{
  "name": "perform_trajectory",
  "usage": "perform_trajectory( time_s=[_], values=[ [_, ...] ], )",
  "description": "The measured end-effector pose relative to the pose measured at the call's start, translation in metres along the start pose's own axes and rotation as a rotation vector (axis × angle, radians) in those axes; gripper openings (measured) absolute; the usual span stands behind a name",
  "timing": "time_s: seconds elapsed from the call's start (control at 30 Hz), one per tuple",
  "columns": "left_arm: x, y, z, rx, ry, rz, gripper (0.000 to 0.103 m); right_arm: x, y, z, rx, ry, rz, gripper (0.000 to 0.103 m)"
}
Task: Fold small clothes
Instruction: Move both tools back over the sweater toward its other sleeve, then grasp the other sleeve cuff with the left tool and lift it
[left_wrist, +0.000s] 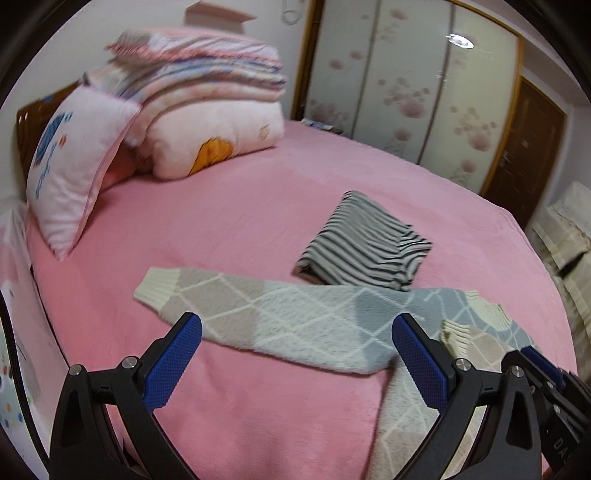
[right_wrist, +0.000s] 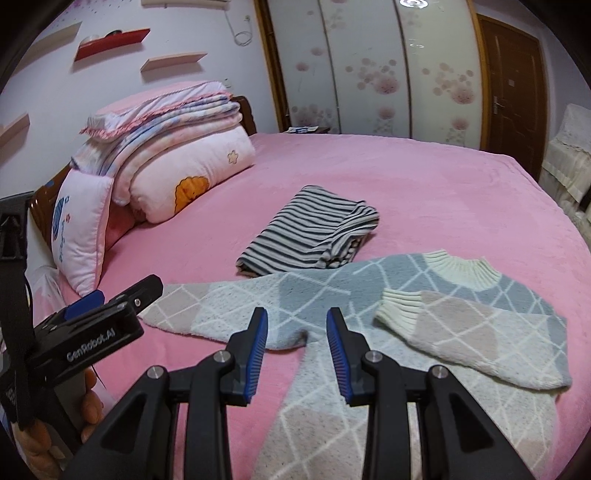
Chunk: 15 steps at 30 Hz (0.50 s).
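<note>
Sweater (right_wrist: 354, 325) flat on pink bed (right_wrist: 443, 192), right sleeve folded in, left sleeve outstretched; my left gripper (left_wrist: 295, 350) wide open, right gripper (right_wrist: 297, 332) part-open, both empty; next, pinch that cuff and fold inward.

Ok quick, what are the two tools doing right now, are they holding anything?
Left tool: wide open, empty, over the sweater.
Right tool: partly open, nothing pinched, over the sweater's armpit.
</note>
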<state>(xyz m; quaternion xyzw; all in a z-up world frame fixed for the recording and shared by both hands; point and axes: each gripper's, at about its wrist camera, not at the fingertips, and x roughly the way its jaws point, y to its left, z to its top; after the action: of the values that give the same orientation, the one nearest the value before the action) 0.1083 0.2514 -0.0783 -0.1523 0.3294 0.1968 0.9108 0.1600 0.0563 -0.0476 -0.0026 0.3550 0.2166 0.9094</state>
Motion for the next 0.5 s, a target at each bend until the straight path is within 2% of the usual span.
perform_trajectory(
  time_s=[0.37,0.5],
  values=[
    [0.061,0.041,-0.025,-0.111,0.111,0.084,0.102,0.061,0.009,-0.007,-0.016,0.061,0.012,0.033],
    [0.091,0.062,-0.036,-0.196,0.168,0.102,0.102,0.083,0.009,-0.011,-0.005,0.078,0.023,0.033]
  ],
)
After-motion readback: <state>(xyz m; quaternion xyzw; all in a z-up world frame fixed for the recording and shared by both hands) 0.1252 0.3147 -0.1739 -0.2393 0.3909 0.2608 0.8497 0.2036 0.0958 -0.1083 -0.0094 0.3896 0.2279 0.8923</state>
